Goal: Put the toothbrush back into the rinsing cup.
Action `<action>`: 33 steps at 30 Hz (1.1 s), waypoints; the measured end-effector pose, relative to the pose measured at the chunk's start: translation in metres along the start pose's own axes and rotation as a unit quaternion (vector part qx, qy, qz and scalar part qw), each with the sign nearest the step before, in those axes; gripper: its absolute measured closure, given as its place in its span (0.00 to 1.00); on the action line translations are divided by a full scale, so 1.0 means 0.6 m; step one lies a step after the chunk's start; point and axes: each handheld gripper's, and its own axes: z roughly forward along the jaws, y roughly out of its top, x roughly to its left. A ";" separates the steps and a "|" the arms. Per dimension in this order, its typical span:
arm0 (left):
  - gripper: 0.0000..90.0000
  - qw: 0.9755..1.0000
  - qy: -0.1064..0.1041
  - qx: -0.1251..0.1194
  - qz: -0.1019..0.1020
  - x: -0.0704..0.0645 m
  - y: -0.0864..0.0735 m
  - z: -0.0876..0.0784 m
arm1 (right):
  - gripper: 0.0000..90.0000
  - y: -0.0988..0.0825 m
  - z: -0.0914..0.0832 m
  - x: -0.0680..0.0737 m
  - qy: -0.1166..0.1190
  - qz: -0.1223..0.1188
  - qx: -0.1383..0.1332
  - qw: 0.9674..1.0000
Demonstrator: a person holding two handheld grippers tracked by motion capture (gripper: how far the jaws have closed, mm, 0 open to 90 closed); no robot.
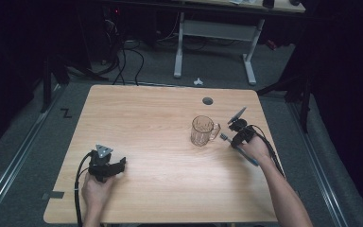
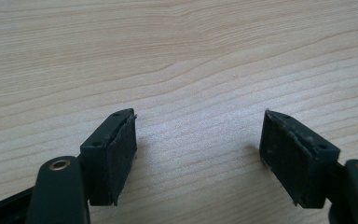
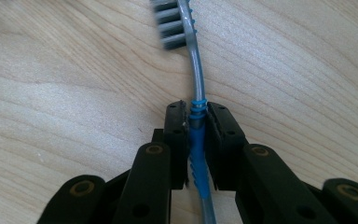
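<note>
Toothbrush sits pinched between the right tongs at the ribbed blue part of its neck, the pads pressing on it from both sides, so the step in hand looks like the pick-up itself: the grip is made and the brush is ready to be carried. In the high view the toothbrush lies low over the table near its right edge, just beside the glass mug, whose handle faces the brush. Its long axis runs on a slant there, bristled head toward the mug and the blue handle trailing back under the person's right hand. In the right gripper view the head points straight away from the tongs, bristles facing left in that picture, the grey neck curving slightly. A likely next move is to lift the brush clear, tip it upright and lower it into the mug's mouth; that calls for a firm hold so the thin neck does not swivel between the pads. The left tongs stand wide apart with nothing between them, resting near the table's front left part.
</note>
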 end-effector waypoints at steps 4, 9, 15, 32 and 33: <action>0.31 1.000 0.001 0.000 0.000 0.000 0.000 0.000 | 0.88 -0.001 -0.005 0.000 0.003 0.000 -0.008 1.000; 0.31 1.000 0.000 0.000 0.000 0.000 0.000 0.000 | 0.88 -0.004 -0.015 0.000 0.005 0.004 -0.022 1.000; 0.31 1.000 0.000 0.000 0.000 0.000 0.000 0.000 | 0.88 -0.008 -0.030 -0.002 0.014 0.005 -0.044 0.999; 0.31 1.000 0.001 0.000 0.000 0.000 0.000 0.000 | 0.88 -0.025 -0.081 0.000 0.044 0.012 -0.119 0.992; 0.31 1.000 0.000 0.000 0.000 0.000 0.000 0.000 | 0.88 -0.027 -0.084 -0.001 0.046 0.011 -0.126 0.991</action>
